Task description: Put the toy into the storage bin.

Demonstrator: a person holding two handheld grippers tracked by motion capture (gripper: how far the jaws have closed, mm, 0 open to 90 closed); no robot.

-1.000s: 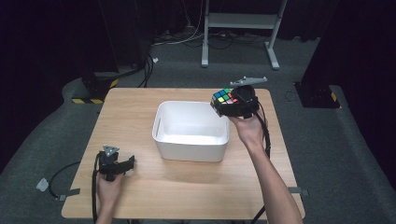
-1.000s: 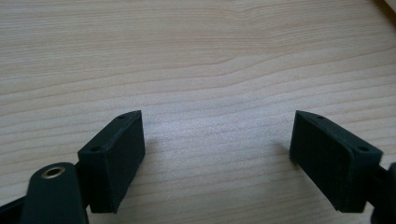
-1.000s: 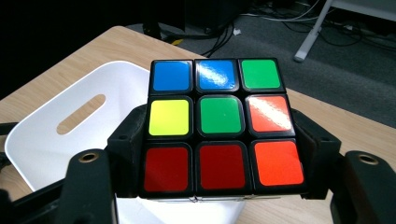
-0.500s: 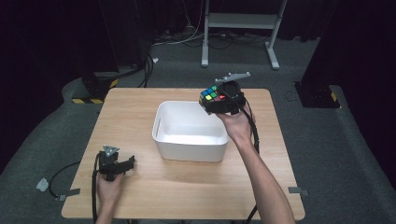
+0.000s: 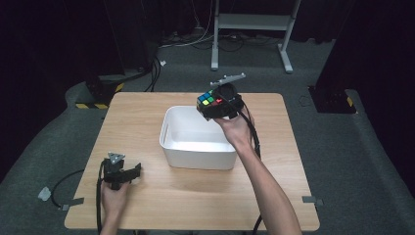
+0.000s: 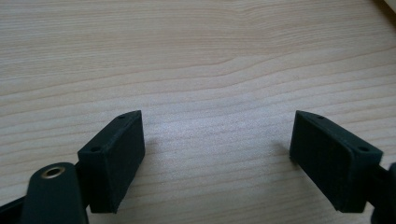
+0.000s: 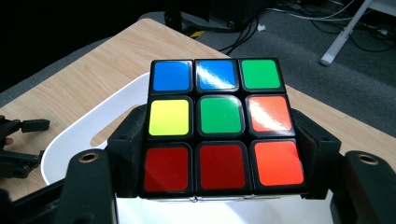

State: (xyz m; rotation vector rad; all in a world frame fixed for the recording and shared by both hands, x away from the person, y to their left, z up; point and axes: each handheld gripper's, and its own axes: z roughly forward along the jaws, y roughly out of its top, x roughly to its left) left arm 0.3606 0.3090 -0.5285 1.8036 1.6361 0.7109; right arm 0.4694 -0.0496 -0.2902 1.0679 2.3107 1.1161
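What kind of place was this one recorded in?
Probably a lab or recording studio: dark curtains ring a lone wooden table, cables trail over grey carpet, and a white equipment stand sits behind.

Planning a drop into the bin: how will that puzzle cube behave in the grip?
The cube looks rigid, so the right gripper probably won't deform it. Its glossy stickers may slip. Flat-sided, it likely won't roll in the white bin.

Left tongs point(image 5: 131, 172) rest low with jaws wide apart; right tongs point(image 5: 210, 105), arm outstretched, are clamped tight.
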